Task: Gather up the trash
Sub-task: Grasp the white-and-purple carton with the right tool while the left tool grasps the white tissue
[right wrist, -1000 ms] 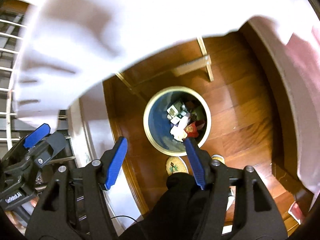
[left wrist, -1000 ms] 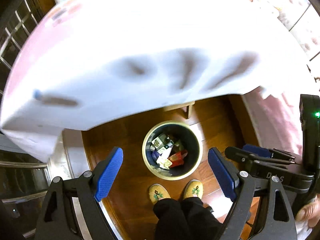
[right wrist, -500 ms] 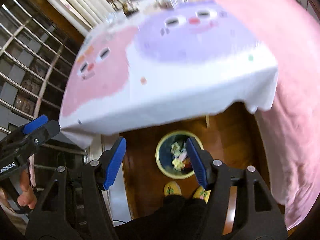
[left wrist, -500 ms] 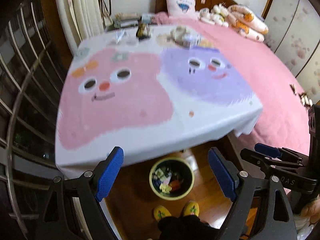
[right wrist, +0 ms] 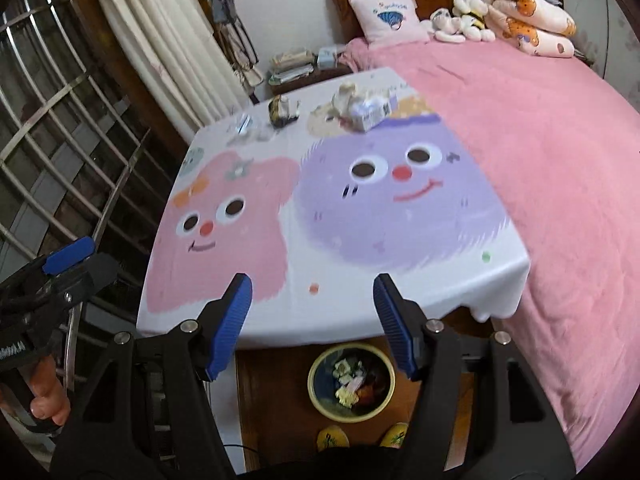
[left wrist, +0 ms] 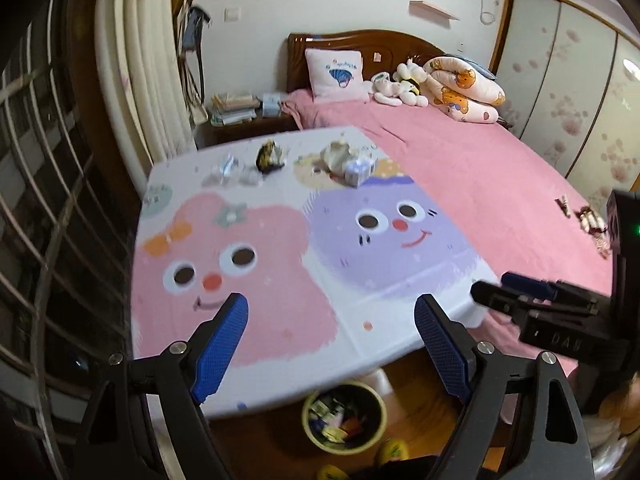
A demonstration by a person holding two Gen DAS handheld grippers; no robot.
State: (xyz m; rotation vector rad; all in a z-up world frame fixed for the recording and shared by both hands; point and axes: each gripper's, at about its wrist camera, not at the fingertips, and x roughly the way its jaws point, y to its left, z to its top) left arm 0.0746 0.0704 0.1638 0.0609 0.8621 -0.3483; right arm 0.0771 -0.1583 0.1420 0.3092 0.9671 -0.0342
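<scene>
Yellow-rimmed trash bin (right wrist: 351,380) on the wooden floor, partly tucked under the near edge of the table (right wrist: 360,312), with a heap of wrappers and small cartons inside (white, yellow and red pieces, too blurred to name). Same bin (left wrist: 344,420) low in the left view, likewise part-filled. Just beside the bin on its near side, two yellow slippers (right wrist: 334,436).

Over the table, both tools held up and empty: left gripper (left wrist: 330,344) with blue pads spread wide, nothing between them; right gripper (right wrist: 312,320) also parted, gripping nothing.

Far from the bin, at the table's back edge, uncollected trash: a crumpled tissue pile with a small carton (right wrist: 360,108), a dark wrapper (right wrist: 282,114) to its left, and clear plastic scraps (right wrist: 244,128) further left. Same cluster (left wrist: 348,160) in the left view.

Right of the table, a pink bed (right wrist: 540,140).
</scene>
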